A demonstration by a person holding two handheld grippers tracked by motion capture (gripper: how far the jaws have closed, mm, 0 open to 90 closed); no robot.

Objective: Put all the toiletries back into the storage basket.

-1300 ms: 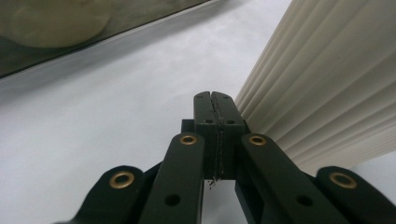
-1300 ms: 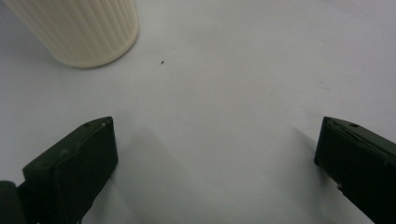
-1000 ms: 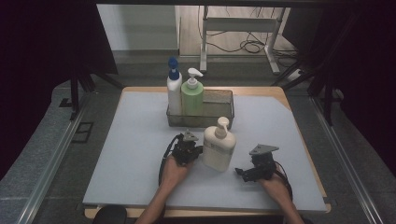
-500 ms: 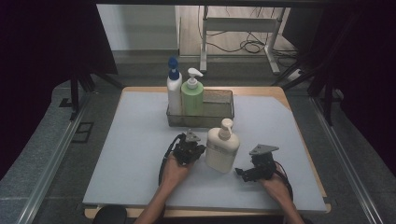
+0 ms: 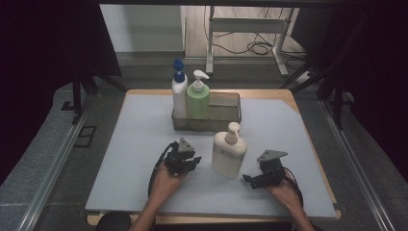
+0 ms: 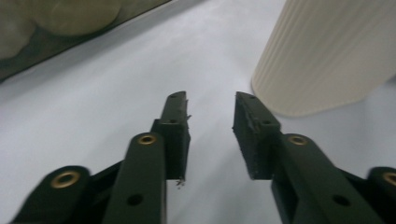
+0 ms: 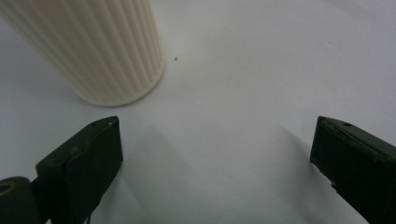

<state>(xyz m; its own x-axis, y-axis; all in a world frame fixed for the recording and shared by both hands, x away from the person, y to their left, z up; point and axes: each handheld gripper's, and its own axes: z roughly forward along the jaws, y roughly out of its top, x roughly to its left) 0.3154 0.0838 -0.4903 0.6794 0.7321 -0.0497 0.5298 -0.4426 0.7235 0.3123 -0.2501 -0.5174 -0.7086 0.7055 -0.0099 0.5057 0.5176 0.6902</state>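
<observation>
A cream pump bottle (image 5: 230,154) stands upright on the pale table, between my two grippers. My left gripper (image 5: 191,162) is to its left and apart from it. Its jaws have just been opening and nothing is between them. In the left gripper view the left gripper (image 6: 210,100) points past the ribbed base of the cream bottle (image 6: 327,51), which stands ahead to the right. My right gripper (image 5: 248,180) rests to the bottle's lower right, open wide. The right gripper view shows the right gripper (image 7: 217,123) empty, with the cream bottle (image 7: 93,46) ahead to the left.
A dark wire basket (image 5: 226,113) stands behind the cream bottle, holding a white bottle with a blue pump (image 5: 178,94) and a green bottle (image 5: 198,98) at its left end. The pale table mat (image 5: 134,139) stretches to both sides.
My left gripper has pulled back to the left, away from the cream bottle, and its jaws have parted. The bottle stands free. The right gripper has not moved.
</observation>
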